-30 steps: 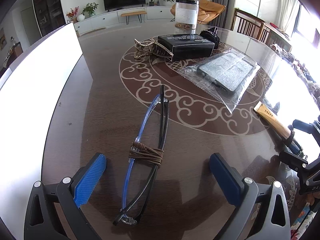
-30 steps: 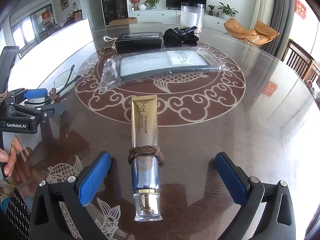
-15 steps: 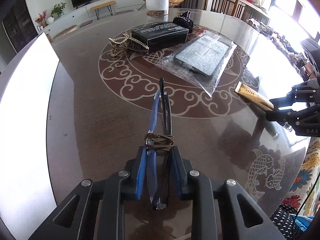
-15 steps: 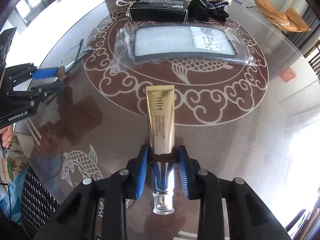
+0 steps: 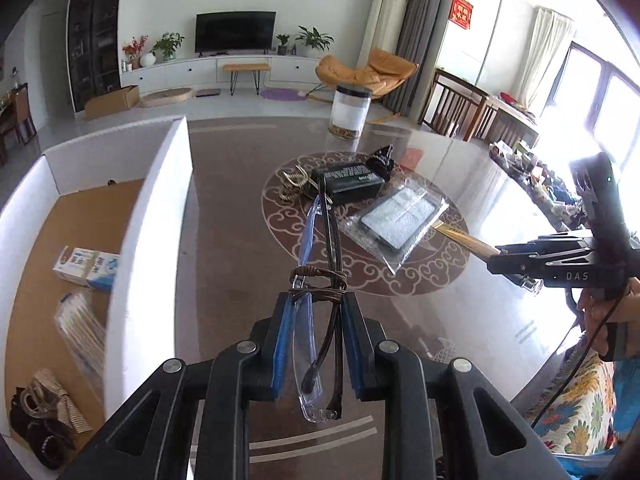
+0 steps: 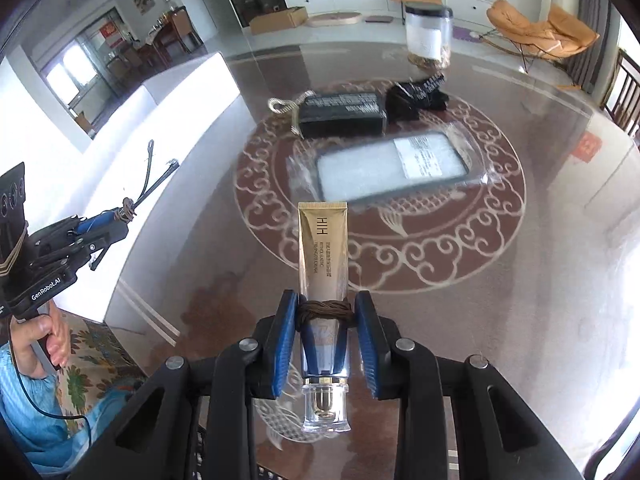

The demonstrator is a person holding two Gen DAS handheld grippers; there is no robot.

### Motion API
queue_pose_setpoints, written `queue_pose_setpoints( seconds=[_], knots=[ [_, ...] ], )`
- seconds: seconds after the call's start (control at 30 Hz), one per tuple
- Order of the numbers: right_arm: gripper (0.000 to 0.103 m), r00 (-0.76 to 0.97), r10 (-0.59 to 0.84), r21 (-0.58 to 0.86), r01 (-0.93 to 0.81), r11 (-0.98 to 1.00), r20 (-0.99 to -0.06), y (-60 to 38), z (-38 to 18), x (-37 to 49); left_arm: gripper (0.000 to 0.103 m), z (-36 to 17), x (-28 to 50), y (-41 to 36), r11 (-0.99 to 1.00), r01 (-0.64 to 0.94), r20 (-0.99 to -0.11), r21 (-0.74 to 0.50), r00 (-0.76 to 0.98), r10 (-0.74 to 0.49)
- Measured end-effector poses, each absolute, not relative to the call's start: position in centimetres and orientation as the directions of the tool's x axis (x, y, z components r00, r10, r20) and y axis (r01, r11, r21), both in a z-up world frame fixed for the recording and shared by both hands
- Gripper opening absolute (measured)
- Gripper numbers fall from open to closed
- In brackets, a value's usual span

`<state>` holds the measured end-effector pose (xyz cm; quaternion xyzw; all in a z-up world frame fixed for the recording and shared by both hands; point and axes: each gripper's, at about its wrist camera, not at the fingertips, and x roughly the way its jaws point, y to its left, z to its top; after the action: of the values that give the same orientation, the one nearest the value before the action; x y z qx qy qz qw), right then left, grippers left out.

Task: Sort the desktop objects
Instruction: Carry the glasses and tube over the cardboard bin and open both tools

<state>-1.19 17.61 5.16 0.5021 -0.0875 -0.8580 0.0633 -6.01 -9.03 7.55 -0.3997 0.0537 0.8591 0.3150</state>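
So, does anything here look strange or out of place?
Slightly odd: brown cord is wound around the folded glasses in the left gripper and around the gold tube in the right gripper. Nothing looks spilled or broken.

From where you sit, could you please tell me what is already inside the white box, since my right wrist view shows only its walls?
Observer: A small blue and white carton lies on the brown floor of the box.
Operator: Is there anything else in there?
Observer: A clear packet lies beside the carton, nearer the left camera.
Operator: And the corner nearest that camera?
Observer: A dark heap with a striped cloth sits there.
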Motion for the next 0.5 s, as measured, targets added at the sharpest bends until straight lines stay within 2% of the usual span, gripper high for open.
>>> queue_pose_setpoints(
  seconds=[0.1,0.2,0.37,0.5],
  knots=[
    [0.03,-0.542,-0.272,0.262,0.096,-0.96,-0.796,13.3,8.0,-3.0,0.025,10.3,-7.2,-14.0,-0.834,-0.528,-0.697,-0.159,-0.539,0.474],
    [0.03,-0.558,-0.384,0.325,0.206,-0.923,-0.736,7.0,10.1,-4.7,0.025,11.0,-9.5,-19.5,-0.9,-0.425,-0.715,-0.094,-0.601,0.359],
    [0.03,-0.496,-0.578,0.417,0.403,-0.814,-0.649,-5.8,11.3,-7.4,0.025,8.7,-14.6,-28.6,-0.973,-0.228,-0.785,-0.047,-0.594,0.177],
    [0.03,-0.44,-0.634,0.417,0.495,-0.762,-0.637,-14.3,9.2,-9.4,0.025,6.0,-17.2,-32.1,-0.987,-0.158,-0.837,0.043,-0.545,0.051]
  ],
)
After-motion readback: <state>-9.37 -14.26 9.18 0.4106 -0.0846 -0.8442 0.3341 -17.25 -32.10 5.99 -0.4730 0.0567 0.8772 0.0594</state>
